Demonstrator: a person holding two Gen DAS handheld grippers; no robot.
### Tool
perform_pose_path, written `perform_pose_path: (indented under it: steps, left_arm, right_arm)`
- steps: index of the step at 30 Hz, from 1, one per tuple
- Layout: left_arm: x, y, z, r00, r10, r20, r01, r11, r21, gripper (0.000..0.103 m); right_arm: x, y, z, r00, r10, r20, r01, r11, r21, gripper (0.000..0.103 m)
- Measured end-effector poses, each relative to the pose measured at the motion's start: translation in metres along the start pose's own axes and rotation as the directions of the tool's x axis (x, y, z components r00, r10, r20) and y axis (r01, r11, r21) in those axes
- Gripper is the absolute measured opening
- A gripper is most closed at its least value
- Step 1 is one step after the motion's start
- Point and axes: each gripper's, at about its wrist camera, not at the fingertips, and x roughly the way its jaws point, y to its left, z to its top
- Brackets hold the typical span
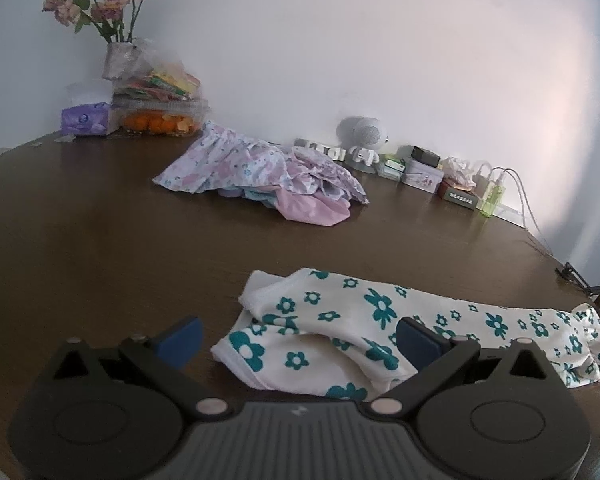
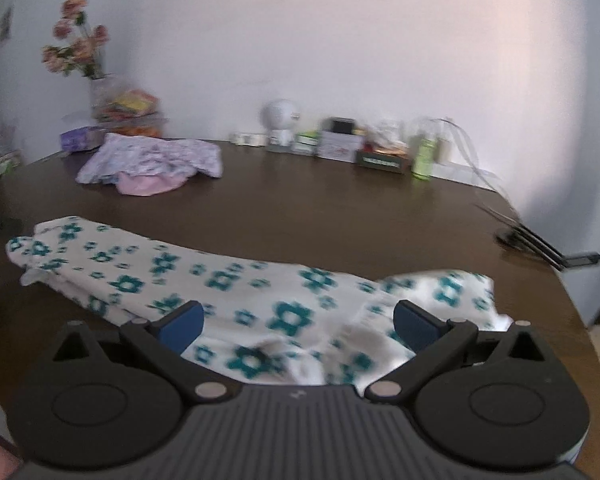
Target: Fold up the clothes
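Step in hand: judged from how things lie, the start of a fold on the white garment with teal flowers [image 1: 384, 320]; both grippers hover over it, neither gripping.
Garment: lies in a long, partly doubled strip along the near side of the brown table [image 1: 100, 240], one end near the left gripper, the other running right.
Left gripper [image 1: 298, 338]: jaws spread wide, released; the left blue pad [image 1: 182, 338] is over bare table, the right pad over cloth, so the garment's left end sits between them.
Right gripper [image 2: 298, 322]: jaws spread, holding nothing; the rumpled right end of the garment [image 2: 260, 300] lies between and below the pads.
Next move: probably lower each gripper and close on an edge or corner, then lift and carry it across.
Waiting: a pile of pink and lilac clothes [image 1: 268, 176] on the far left of the table.
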Motion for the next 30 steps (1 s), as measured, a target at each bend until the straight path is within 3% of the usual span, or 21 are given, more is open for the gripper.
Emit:
perform_pose_path:
  steps: [6, 12, 16, 20, 25, 30]
  left_arm:
    - [-0.012, 0.012, 0.002, 0.999, 0.039, 0.025, -0.038, 0.999, -0.023, 0.103]
    - [-0.027, 0.037, 0.006, 0.993, 0.109, 0.037, -0.107, 0.993, -0.059, 0.103]
    - [-0.033, 0.053, 0.005, 0.991, 0.128, 0.028, -0.125, 0.989, -0.082, 0.103]
    - [-0.032, 0.068, 0.003, 0.992, 0.129, 0.013, -0.128, 0.988, -0.086, 0.103]
    - [-0.026, 0.083, 0.004, 0.995, 0.101, -0.001, -0.1, 0.991, -0.089, 0.103]
    - [-0.02, 0.093, 0.006, 0.999, 0.047, -0.008, -0.047, 0.993, -0.108, 0.103]
  right_arm:
    - [0.032, 0.065, 0.044, 0.971, 0.238, 0.008, -0.233, 0.958, -0.169, 0.103]
    - [0.058, 0.172, 0.062, 0.939, 0.343, -0.027, -0.323, 0.851, -0.413, 0.103]
    - [0.082, 0.225, 0.06, 0.932, 0.35, -0.093, -0.345, 0.782, -0.518, 0.099]
    - [0.097, 0.256, 0.055, 0.932, 0.347, -0.108, -0.343, 0.742, -0.575, 0.094]
    - [0.113, 0.277, 0.05, 0.931, 0.332, -0.155, -0.356, 0.725, -0.589, 0.085]
    - [0.121, 0.287, 0.045, 0.941, 0.29, -0.176, -0.337, 0.738, -0.585, 0.077]
